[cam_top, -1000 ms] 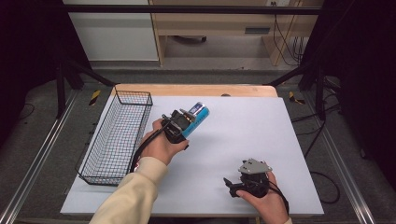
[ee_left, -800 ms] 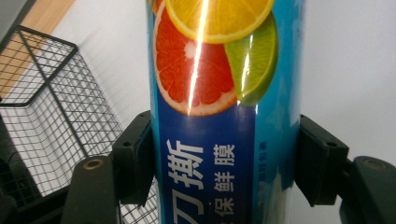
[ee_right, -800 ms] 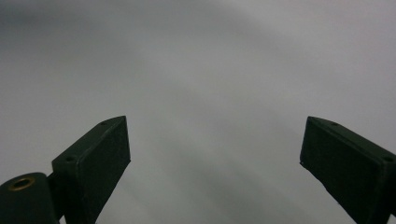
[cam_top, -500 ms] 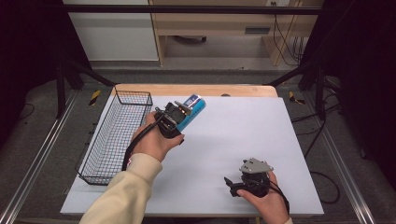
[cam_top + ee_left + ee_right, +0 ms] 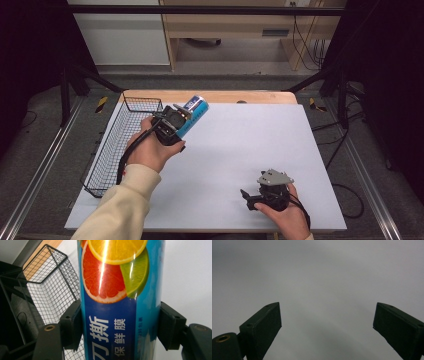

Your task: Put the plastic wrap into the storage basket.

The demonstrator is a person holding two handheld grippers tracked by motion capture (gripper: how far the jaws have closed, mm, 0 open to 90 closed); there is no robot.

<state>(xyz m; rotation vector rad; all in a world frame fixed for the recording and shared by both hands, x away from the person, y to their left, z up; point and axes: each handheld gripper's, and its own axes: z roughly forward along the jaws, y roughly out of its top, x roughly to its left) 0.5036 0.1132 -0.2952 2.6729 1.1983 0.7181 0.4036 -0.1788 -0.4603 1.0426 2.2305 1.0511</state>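
Two tongs show in the high view. The left gripper [image 5: 181, 119] holds a blue tube [image 5: 194, 112] up in the air, just beside the wire basket [image 5: 107, 150] on the white table [image 5: 240, 150]. The right gripper [image 5: 250, 196] rests near the front edge.

Left gripper view: both jaws press tight on the tube [image 5: 120, 315], with the basket [image 5: 50, 282] to one side.

Right gripper view: the jaws stand wide apart and hold nothing.

I think the tube is being carried to the basket. Next it must go over the rim, then be let go.

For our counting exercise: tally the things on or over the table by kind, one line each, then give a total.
Wire baskets: 1
Blue cling-film boxes: 1
Handheld grippers: 2, left gripper, right gripper
Total: 4
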